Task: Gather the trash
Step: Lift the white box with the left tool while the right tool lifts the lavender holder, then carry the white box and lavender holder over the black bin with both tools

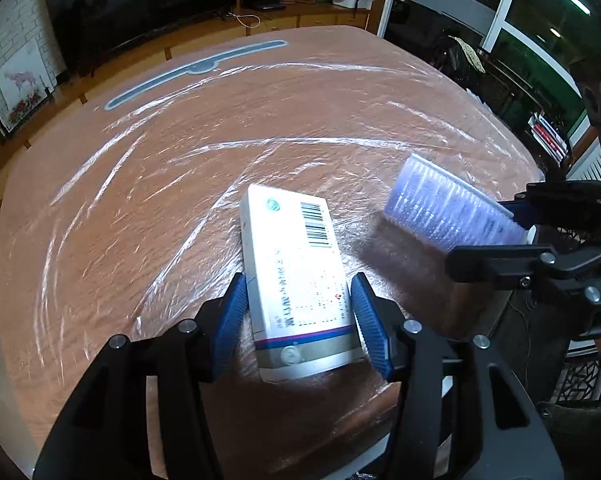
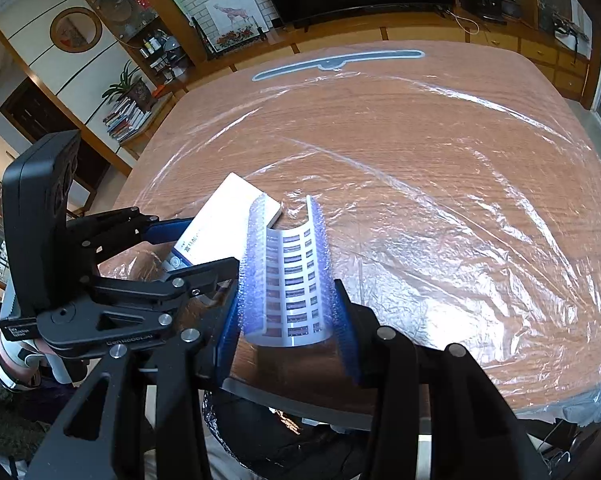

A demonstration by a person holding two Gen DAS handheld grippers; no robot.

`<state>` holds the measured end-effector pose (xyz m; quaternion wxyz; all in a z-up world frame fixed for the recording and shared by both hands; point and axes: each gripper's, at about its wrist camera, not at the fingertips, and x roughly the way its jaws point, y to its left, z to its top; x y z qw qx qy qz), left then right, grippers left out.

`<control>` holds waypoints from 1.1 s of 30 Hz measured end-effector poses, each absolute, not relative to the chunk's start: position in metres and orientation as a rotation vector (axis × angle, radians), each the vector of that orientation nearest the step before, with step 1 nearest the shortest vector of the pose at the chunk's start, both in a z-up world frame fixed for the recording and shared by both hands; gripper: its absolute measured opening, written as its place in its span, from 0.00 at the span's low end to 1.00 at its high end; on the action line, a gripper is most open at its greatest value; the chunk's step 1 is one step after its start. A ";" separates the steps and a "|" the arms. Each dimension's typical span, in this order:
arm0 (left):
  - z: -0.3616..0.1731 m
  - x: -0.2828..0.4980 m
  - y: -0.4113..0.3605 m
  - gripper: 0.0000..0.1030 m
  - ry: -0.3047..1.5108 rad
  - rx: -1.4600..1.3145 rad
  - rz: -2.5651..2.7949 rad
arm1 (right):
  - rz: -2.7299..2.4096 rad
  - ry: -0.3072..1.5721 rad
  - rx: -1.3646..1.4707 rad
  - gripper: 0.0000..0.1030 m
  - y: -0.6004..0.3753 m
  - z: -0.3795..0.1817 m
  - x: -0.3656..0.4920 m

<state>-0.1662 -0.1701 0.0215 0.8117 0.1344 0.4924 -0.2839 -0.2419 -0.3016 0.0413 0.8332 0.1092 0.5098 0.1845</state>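
Note:
A white medicine box [image 1: 296,264] with a barcode hangs just above the table, pinched at its lower end by my left gripper [image 1: 299,280], which is shut on it. In the right wrist view the same box [image 2: 228,216] shows at the left, between the left gripper's [image 2: 188,248] fingers. My right gripper [image 2: 286,286] is shut on a curved blister sheet [image 2: 288,280] with bluish bubbled edges, squeezed into a U shape. The left wrist view shows that sheet [image 1: 440,204] at the right, held by the right gripper [image 1: 480,232].
The wooden table [image 2: 440,140] is covered with crinkled clear plastic film. A long grey streak [image 2: 336,62] lies near its far edge. Below the near edge is something dark with a silvery rim [image 2: 260,420]. A TV cabinet and shelves stand beyond the table.

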 end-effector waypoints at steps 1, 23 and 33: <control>0.020 -0.165 -0.171 0.53 1.059 0.284 -0.599 | 0.391 1.082 0.234 0.41 -0.302 0.041 -0.242; 0.032 -0.167 -0.167 0.18 1.027 0.200 -0.614 | 0.398 1.075 0.250 0.41 -0.311 0.044 -0.248; 0.057 -0.193 -0.147 0.18 0.997 0.147 -0.632 | 0.454 1.068 0.314 0.41 -0.323 0.056 -0.267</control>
